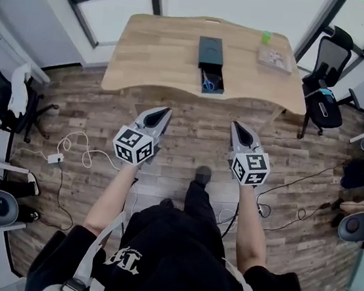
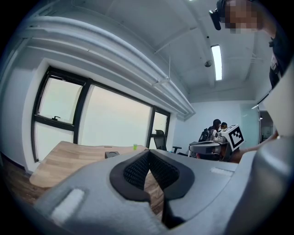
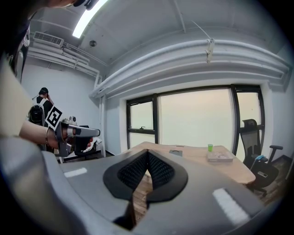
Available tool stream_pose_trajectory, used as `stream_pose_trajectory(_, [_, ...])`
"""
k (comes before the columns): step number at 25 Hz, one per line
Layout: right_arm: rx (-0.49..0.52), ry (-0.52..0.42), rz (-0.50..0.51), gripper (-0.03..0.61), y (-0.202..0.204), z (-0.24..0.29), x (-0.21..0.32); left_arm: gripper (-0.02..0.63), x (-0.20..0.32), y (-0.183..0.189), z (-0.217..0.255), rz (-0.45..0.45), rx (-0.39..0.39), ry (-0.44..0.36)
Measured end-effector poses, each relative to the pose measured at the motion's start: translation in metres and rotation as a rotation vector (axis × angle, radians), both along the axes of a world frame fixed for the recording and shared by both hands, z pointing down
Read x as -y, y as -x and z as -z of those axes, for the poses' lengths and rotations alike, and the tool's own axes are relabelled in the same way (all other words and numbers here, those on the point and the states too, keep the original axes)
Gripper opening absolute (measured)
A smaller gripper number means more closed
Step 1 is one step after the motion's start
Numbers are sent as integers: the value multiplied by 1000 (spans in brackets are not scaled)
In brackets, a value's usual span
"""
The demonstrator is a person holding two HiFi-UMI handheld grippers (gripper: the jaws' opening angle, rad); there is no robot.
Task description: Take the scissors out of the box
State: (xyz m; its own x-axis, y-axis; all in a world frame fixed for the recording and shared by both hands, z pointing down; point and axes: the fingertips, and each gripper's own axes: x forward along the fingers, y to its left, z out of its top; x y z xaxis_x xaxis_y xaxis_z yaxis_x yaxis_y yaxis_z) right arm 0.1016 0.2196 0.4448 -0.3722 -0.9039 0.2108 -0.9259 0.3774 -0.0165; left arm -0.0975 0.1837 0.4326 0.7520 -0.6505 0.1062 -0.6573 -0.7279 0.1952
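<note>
Plainly, the left gripper [image 1: 167, 111] and right gripper [image 1: 235, 124] are both pinched together, empty. The scissors [image 1: 207, 83] lie well ahead of their tips, in the open box [image 1: 211, 49]. Arriving closed, a tip could shove the box or wedge the scissors deeper.

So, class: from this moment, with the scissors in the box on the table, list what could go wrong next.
Both the left gripper and right gripper are shut; unopened, they may just nudge the scissors. The box lies open near the table edge and could slide off. Floor cables might trip the person.
</note>
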Motion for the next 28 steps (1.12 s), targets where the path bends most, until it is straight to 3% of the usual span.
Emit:
stream_pose_trajectory(8, [14,8,-4,5,-26,-2,40,0,42,-28,0,-11,1,4])
stream_pose_trajectory(28, [21,45,-20,5,-47,-20,95,0,99,-45,-16,-24,-1,32])
